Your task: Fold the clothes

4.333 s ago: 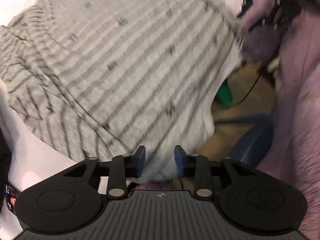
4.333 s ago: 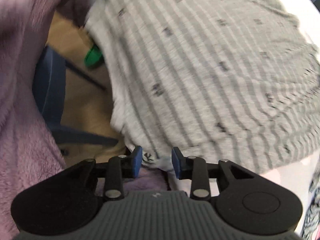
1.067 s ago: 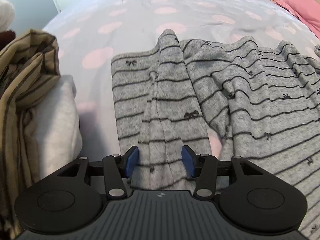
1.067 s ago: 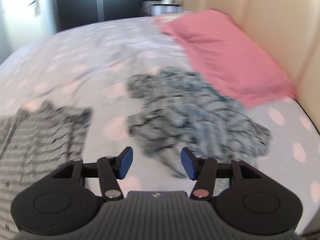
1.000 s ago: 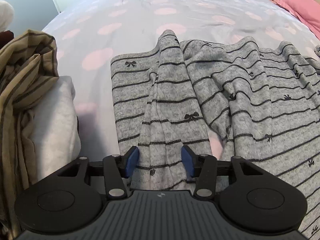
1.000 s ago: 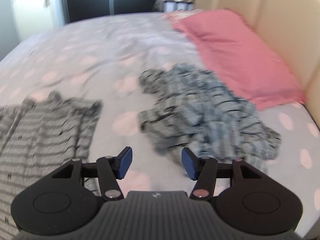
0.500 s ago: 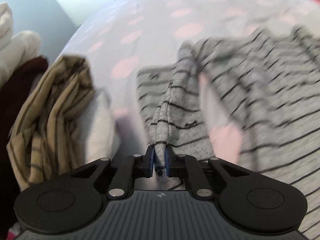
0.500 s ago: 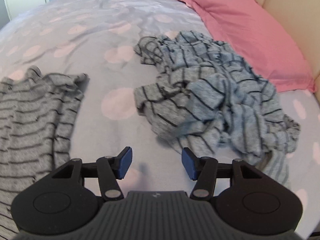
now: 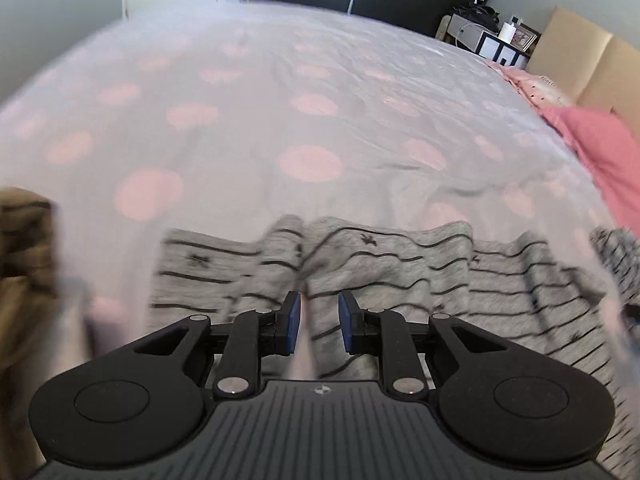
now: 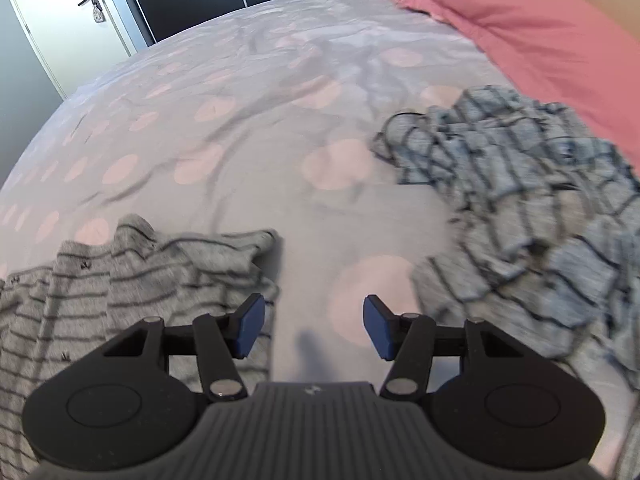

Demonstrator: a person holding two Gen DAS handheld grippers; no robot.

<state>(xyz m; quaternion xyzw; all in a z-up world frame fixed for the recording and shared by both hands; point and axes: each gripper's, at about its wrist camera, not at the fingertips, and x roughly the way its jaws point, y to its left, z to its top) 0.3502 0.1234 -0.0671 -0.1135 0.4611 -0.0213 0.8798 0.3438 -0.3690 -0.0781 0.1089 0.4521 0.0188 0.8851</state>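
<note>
Grey striped top (image 9: pixel 384 264) lies spread but rumpled on the dotted bedsheet (image 9: pixel 312 120), far hem nearest the middle of the bed, ridges running lengthwise thru the fabric. Not folded as it lies; creases and a raised pleat near centre. L gripper (image 9: pixel 319 322) sits low over the near part of the top, jaws parted w/ a modest gap, a ridge of cloth showing btwn the blue pads but not pinched; reads as released. Left-wrist view is motion-blurred, so contact w/ cloth can't be settled. R gripper (image 10: pixel 314 330) hovers wide open over bare sheet, just beside the top's right edge (image 10: pixel 256 248), gripping nothing. Second garment, blue-grey checked heap (image 10: pixel 520 200), lies crumpled to the right, near the pink pillow (image 10: pixel 540 36), apart from the top. Tan striped cloth (image 9: pixel 24 248) at far left edge of the left view, blurred. Judgement: the step in hand looks like getting the top flat and squared for a fold. To do it well: take edges, not mid-panel ridges; L and R should each pinch one layer at matching corners, pull apart gently to draw out the pleats, keep cloth low on the sheet so it doesn't drag or bunch. R needs to shift left onto the hem corner to get any cloth at all. Keep clear of the checked heap.
</note>
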